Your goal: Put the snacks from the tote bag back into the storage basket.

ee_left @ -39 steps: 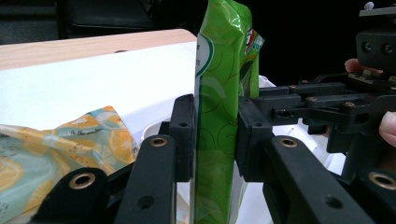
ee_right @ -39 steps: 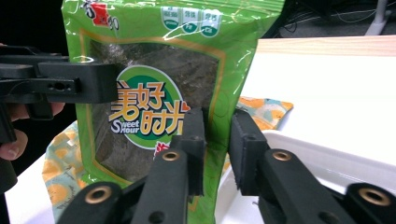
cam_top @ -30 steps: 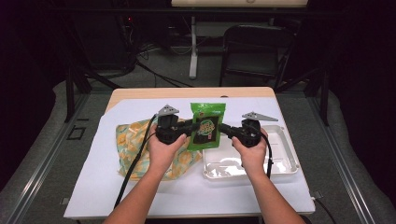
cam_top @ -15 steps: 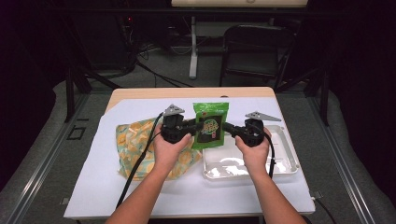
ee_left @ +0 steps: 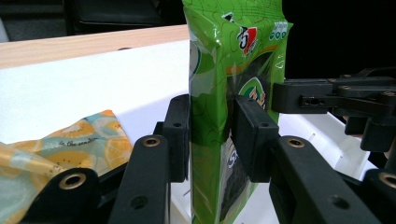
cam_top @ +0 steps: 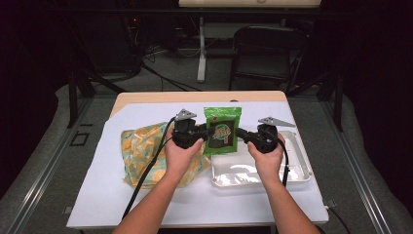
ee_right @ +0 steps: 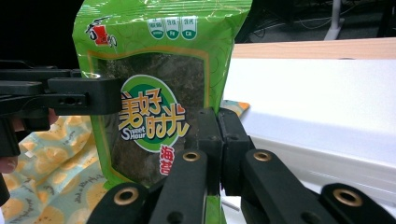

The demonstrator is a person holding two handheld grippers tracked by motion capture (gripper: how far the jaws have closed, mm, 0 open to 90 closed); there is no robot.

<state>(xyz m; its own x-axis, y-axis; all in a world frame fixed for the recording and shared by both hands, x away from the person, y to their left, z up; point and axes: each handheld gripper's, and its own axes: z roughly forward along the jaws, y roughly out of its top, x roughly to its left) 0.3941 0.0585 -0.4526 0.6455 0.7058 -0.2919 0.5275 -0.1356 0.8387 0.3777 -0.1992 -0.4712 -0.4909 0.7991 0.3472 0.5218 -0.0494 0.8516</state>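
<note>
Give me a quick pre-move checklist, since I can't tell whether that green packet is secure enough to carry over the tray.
1. Left gripper grip: ok. Its jaws are clamped across the green snack packet, one on each face.
2. Right gripper grip: ok. Its jaws are pinched shut on the packet's side edge.
3. Packet posture: ok. It hangs upright between the two grippers, clear of the table.
4. Packet seal: cannot tell. The top edge looks intact, but no tear notch is visible.
5. Clear tray: ok. It sits on the white sheet below the right hand and looks empty.
6. Patterned cloth: ok. It lies to the left, away from the tray.
</note>
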